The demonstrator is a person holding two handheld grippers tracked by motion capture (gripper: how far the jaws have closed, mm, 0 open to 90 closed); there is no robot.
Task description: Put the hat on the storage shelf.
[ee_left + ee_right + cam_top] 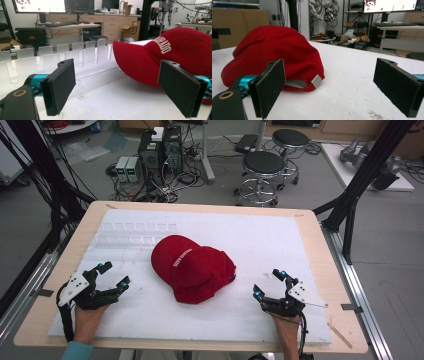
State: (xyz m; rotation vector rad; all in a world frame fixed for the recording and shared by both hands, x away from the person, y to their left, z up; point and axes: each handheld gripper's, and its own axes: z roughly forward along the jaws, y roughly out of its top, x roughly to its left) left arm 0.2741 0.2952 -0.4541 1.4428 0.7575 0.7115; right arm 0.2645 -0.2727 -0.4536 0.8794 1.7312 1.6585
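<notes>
Partly, the cap's (160, 57) lettering (163, 47) stays cropped.

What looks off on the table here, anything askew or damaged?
Nothing much. The red cap lies intact on the white mat, both grippers open and clear of it. A small dark scuff marks the mat near the right gripper.

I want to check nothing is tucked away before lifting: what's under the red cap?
The red cap lies crown up on the white foam sheet, its back strap and buckle touching the sheet. Whatever is beneath the crown is covered and cannot be seen.
</notes>
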